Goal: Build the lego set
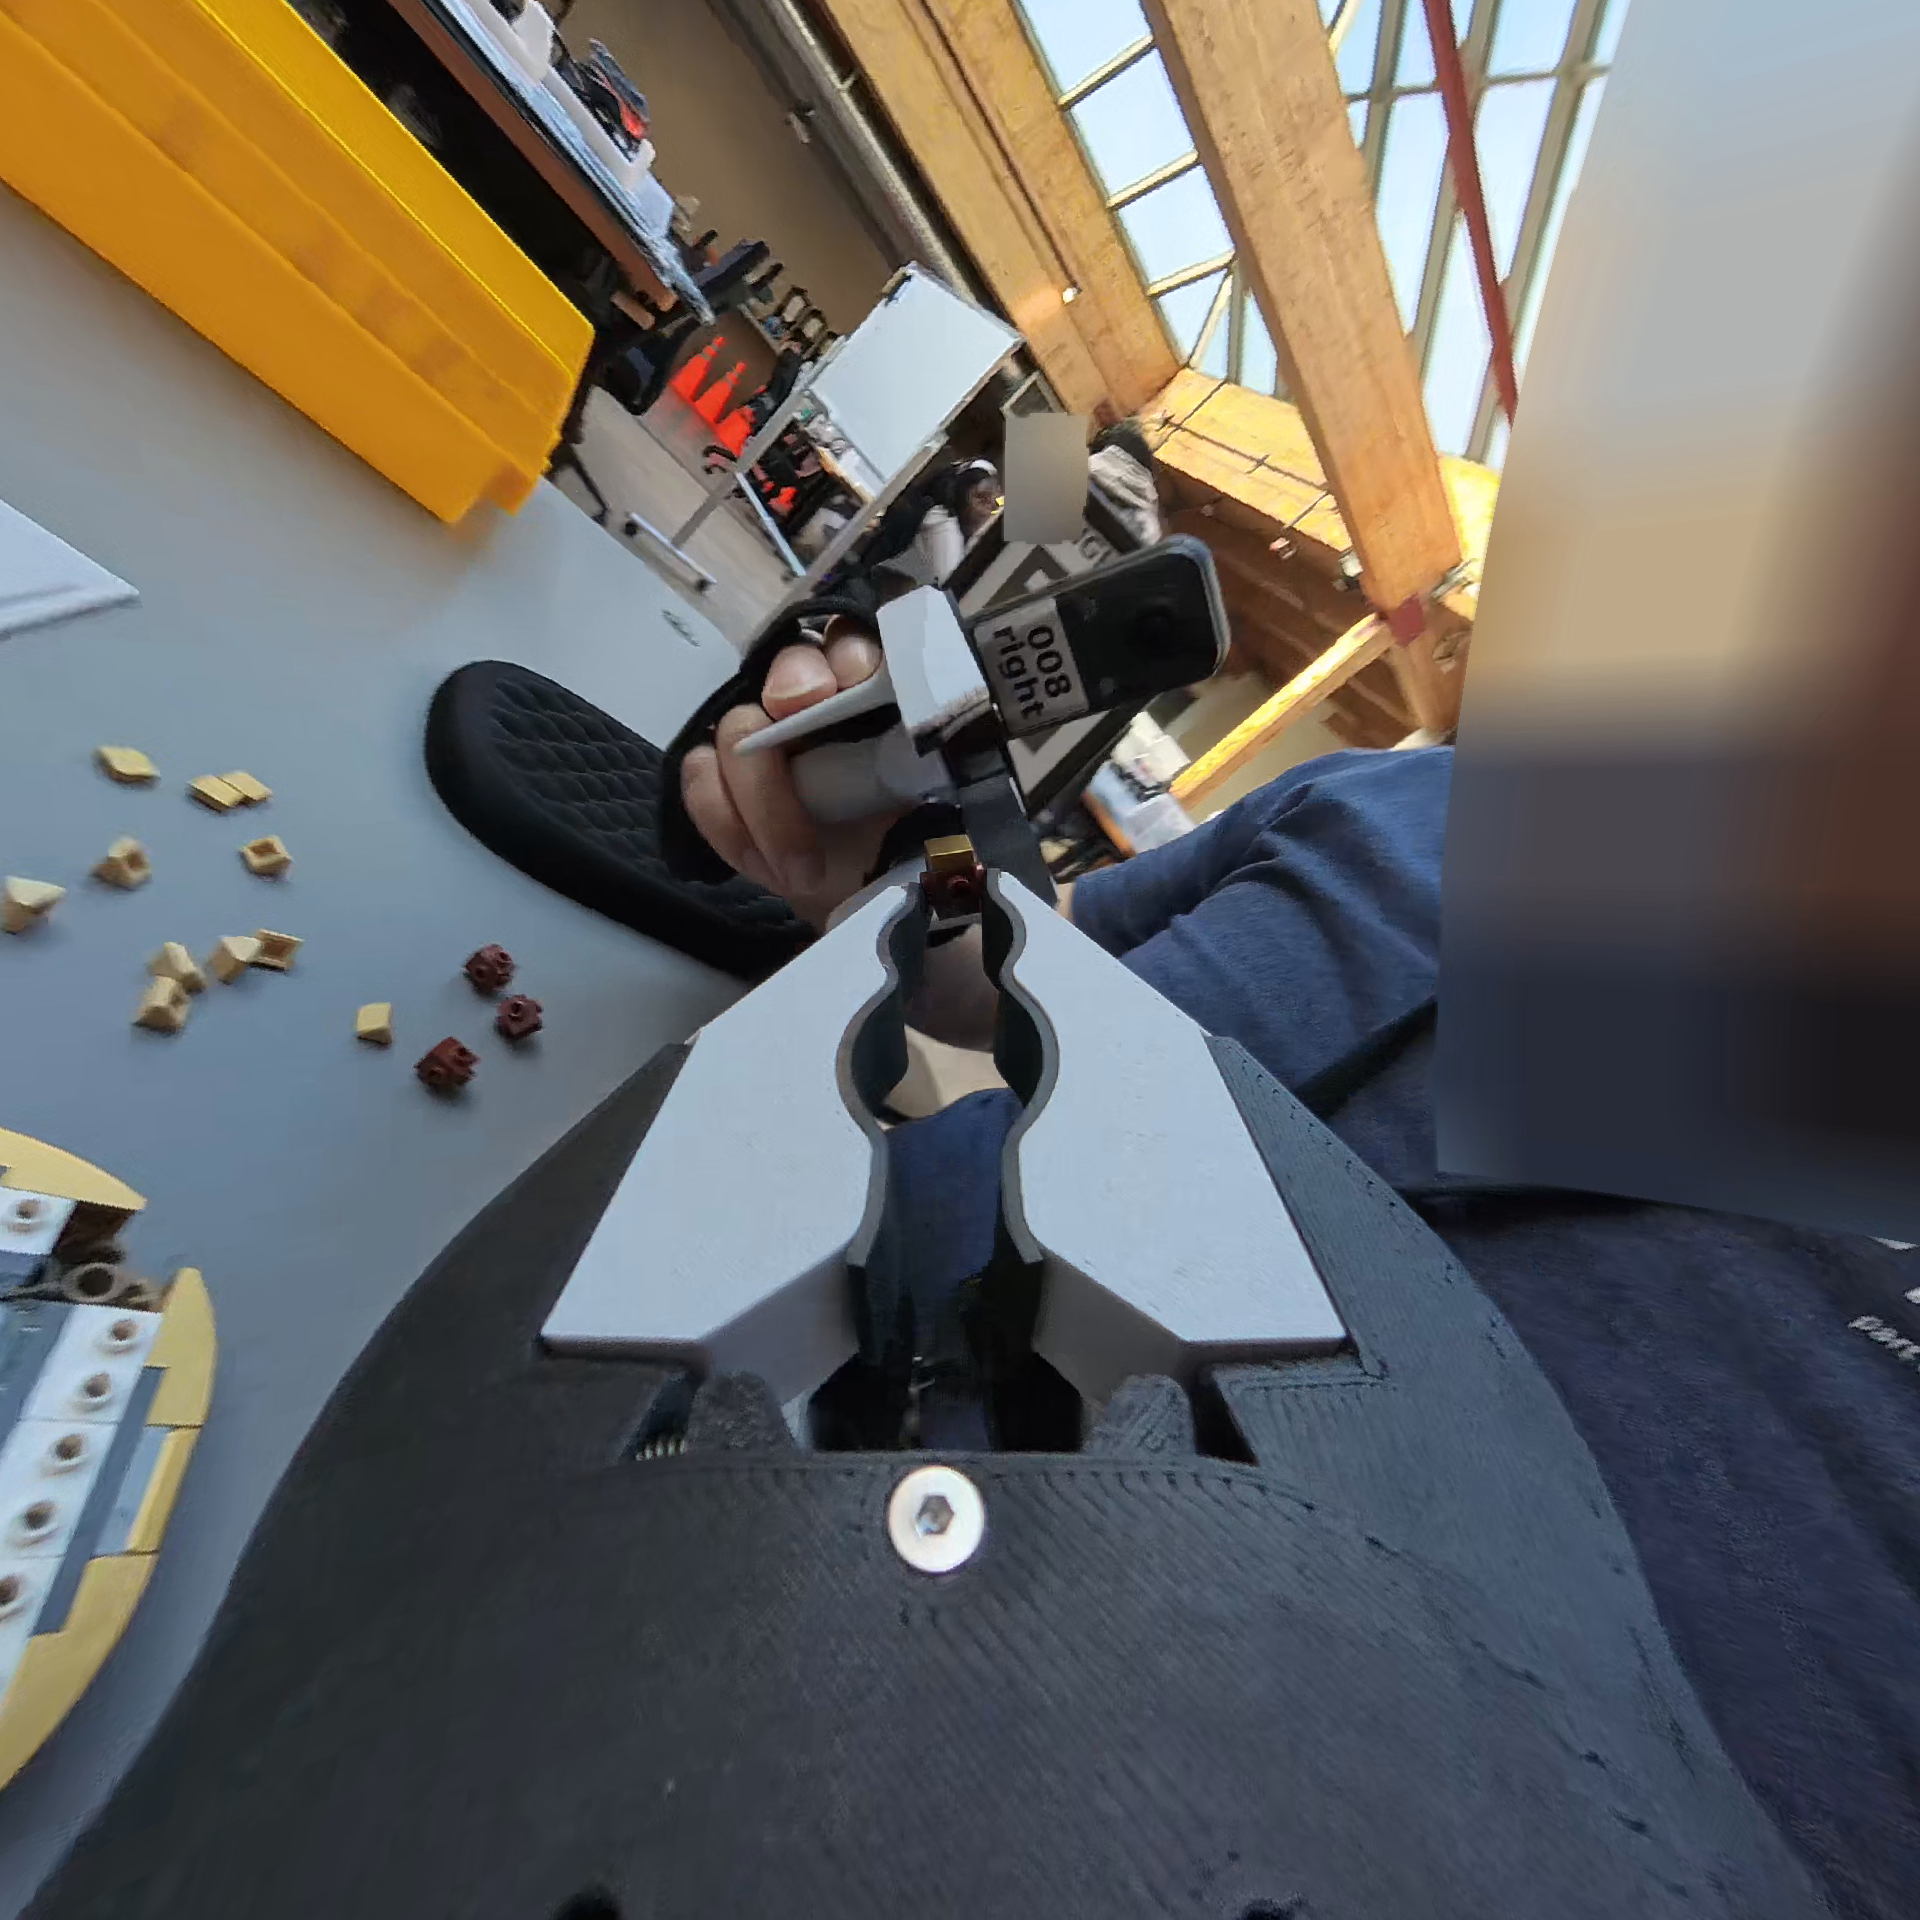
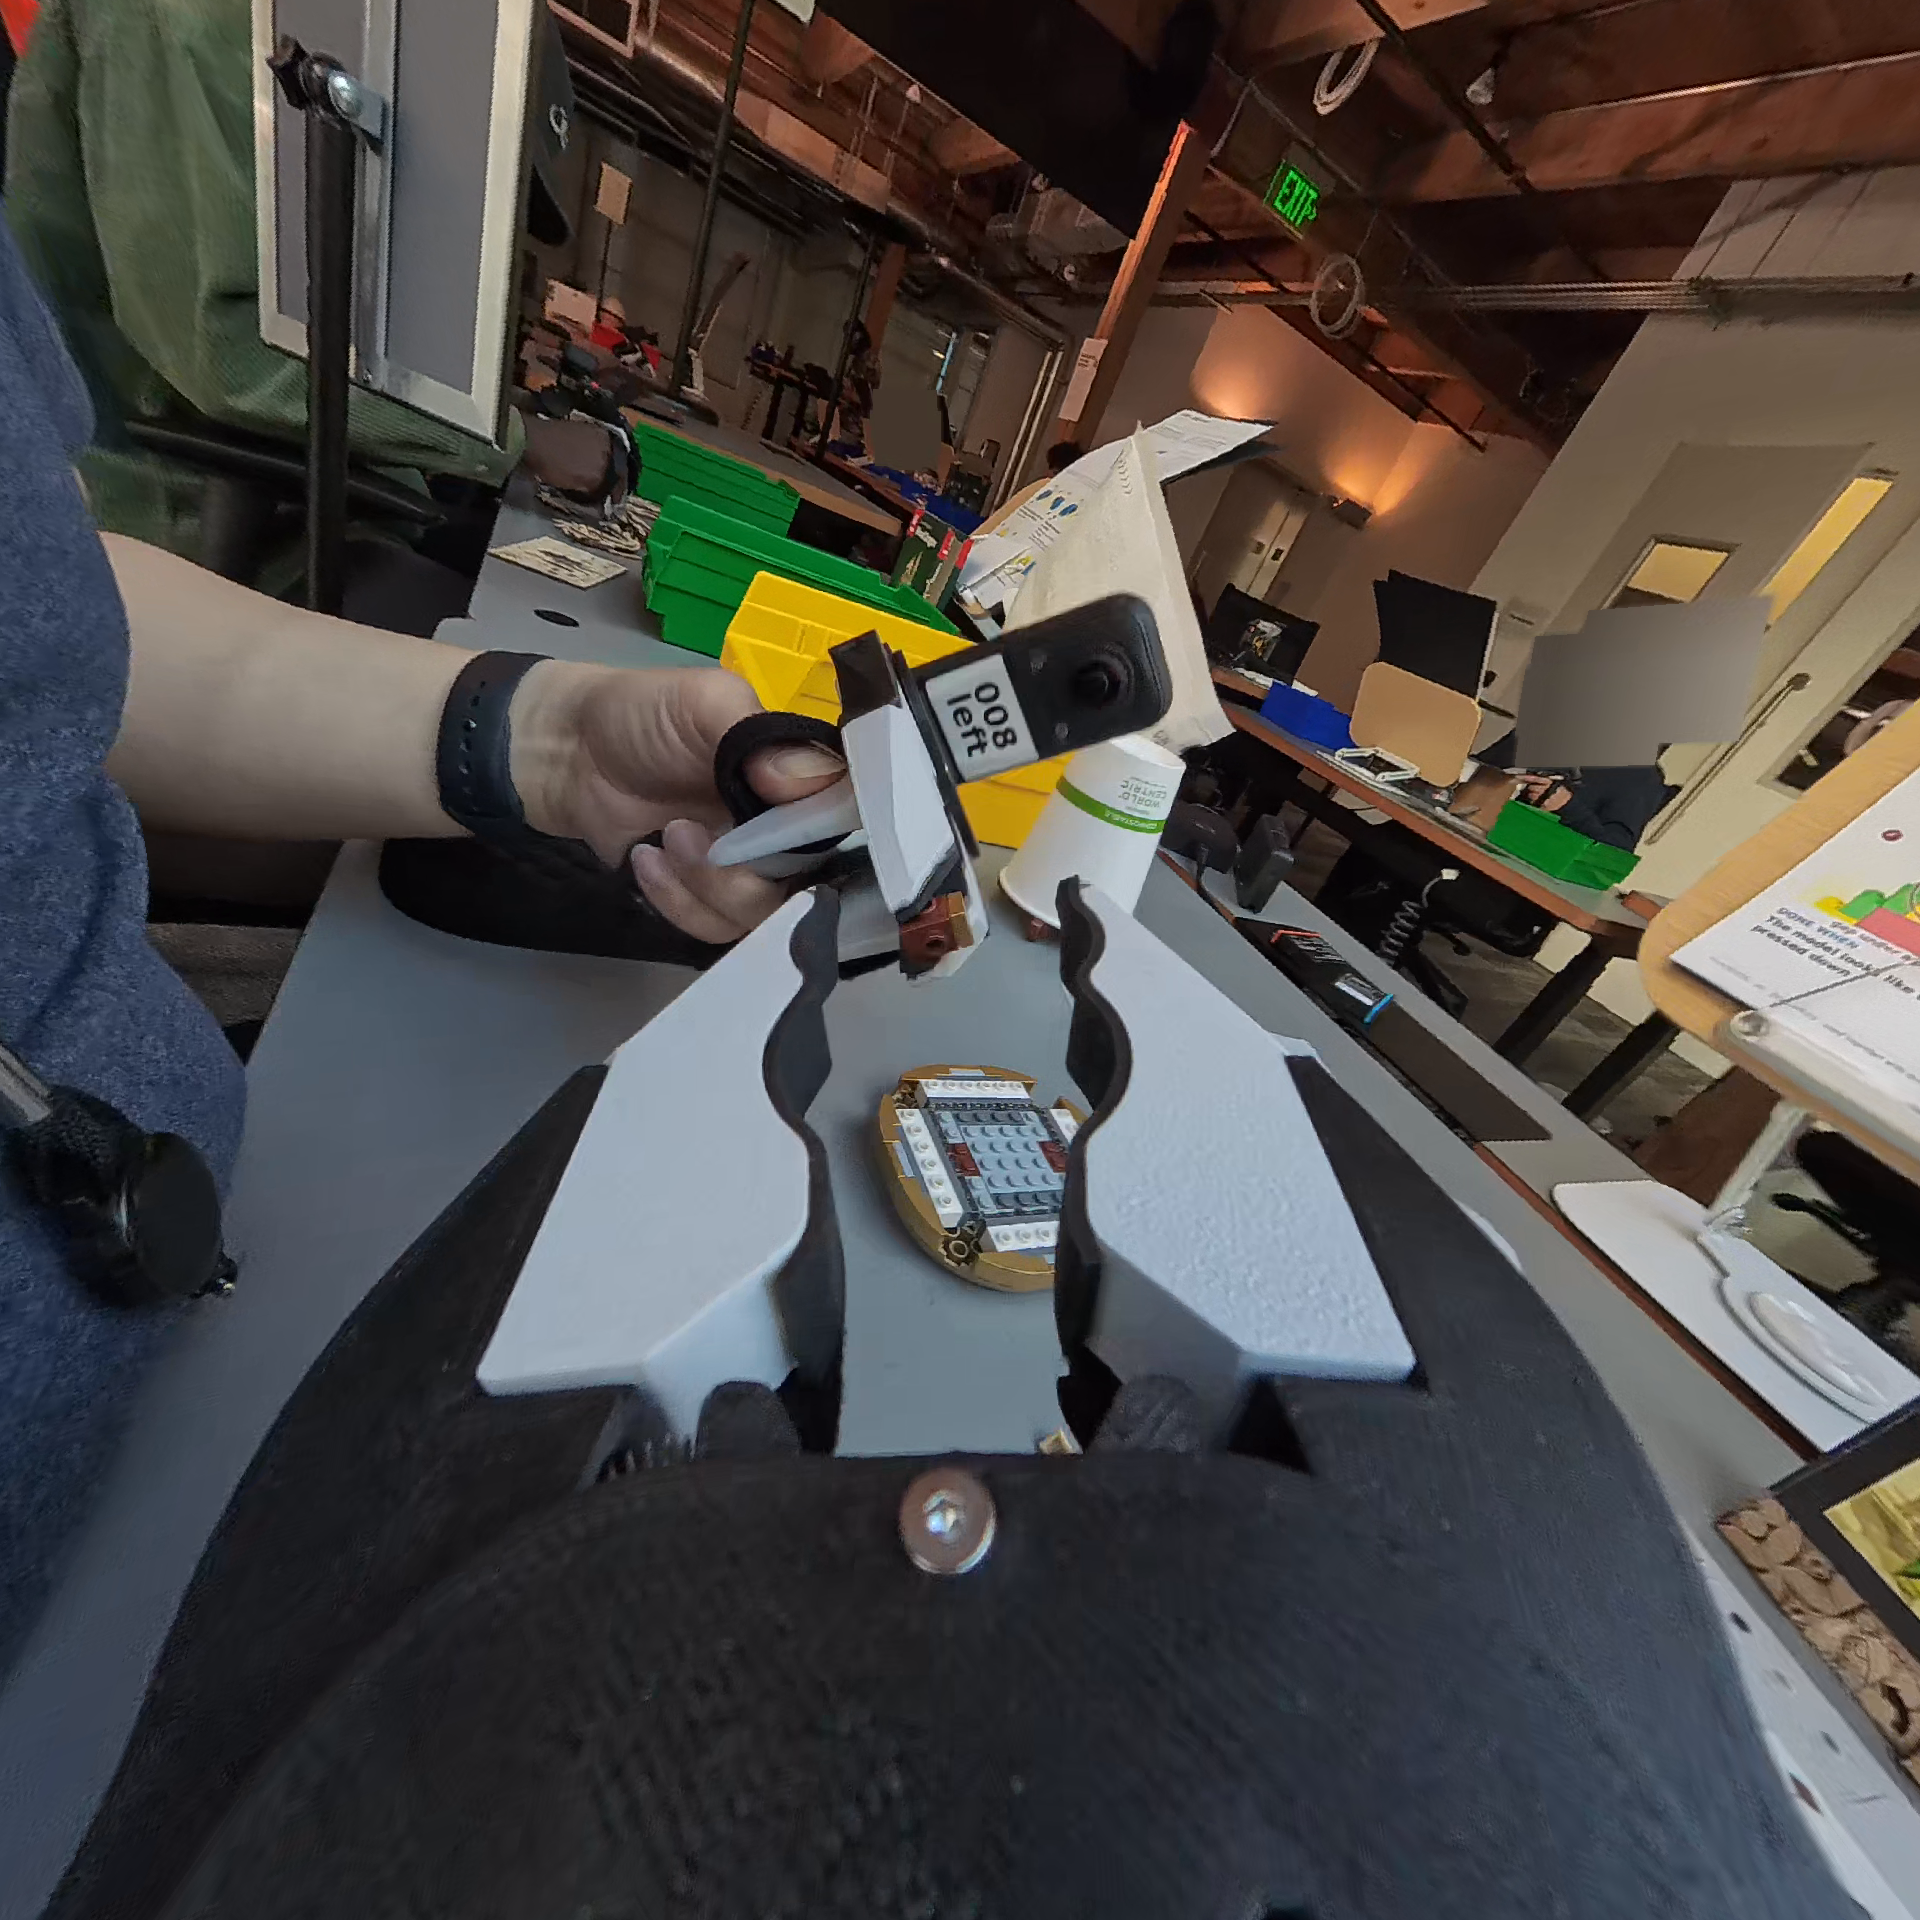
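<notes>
Scattered on the grey table (image 1: 260, 1039): tan pieces (image 1: 166, 997) and dark red pieces (image 1: 447, 1062), near yellow bins (image 1: 312, 260); paper cup (image 2: 1091, 831) farther off. Oval gold-rimmed model (image 2: 977, 1174) flat on the table, grey studs in the middle, white bricks round them. Left tongs (image 1: 953, 902) pinching a dark red brick (image 1: 954, 888) capped with a gold piece (image 1: 948, 854), held in the air. Right tongs (image 2: 940, 925) spread wide, holding nothing, above the model.
</notes>
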A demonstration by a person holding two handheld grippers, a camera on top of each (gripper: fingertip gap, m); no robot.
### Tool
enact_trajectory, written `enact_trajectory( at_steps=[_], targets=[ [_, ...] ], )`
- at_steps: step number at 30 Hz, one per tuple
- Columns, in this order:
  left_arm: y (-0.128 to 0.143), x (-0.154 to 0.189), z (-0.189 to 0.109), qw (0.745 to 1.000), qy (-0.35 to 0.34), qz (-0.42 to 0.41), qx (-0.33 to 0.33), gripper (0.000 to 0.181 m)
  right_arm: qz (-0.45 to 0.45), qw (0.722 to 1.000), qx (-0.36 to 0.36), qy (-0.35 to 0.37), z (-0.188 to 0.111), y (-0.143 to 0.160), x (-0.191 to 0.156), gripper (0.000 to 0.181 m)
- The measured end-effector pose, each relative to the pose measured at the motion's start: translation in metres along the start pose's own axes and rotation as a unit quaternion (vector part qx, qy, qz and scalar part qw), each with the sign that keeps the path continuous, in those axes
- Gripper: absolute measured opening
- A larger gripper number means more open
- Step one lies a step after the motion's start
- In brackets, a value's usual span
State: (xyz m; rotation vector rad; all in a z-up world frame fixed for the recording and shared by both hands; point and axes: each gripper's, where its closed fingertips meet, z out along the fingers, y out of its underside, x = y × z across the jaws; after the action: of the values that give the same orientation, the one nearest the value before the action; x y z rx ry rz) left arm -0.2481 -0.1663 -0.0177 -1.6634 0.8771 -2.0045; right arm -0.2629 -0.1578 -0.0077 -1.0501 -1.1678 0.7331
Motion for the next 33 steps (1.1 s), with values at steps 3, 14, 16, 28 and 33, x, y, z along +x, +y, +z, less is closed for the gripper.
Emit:
enact_trajectory(
  at_steps=[3, 14, 16, 28, 33],
  targets=[
    [-0.002, 0.001, -0.003, 0.979, -0.09, 0.178, -0.03, 0.009, 0.115, 0.991, 0.006, -0.064, -0.008, 0.0, -0.003, 0.03],
    [0.007, 0.025, 0.003, 0.897, -0.146, 0.406, -0.092, 0.009, 0.225, 0.962, 0.044, -0.148, -0.02, -0.026, -0.005, 0.014],
    [0.009, 0.026, 0.003, 0.893, -0.148, 0.413, -0.098, 0.009, 0.215, 0.964, 0.038, -0.153, -0.019, -0.028, -0.008, 0.014],
    [0.012, 0.033, 0.009, 0.896, -0.127, 0.414, -0.096, 0.009, 0.177, 0.968, 0.019, -0.18, -0.014, -0.03, -0.023, 0.01],
    [0.013, 0.033, 0.01, 0.899, -0.123, 0.408, -0.099, 0.009, 0.177, 0.965, 0.017, -0.193, -0.014, -0.031, -0.025, 0.007]
  ],
)
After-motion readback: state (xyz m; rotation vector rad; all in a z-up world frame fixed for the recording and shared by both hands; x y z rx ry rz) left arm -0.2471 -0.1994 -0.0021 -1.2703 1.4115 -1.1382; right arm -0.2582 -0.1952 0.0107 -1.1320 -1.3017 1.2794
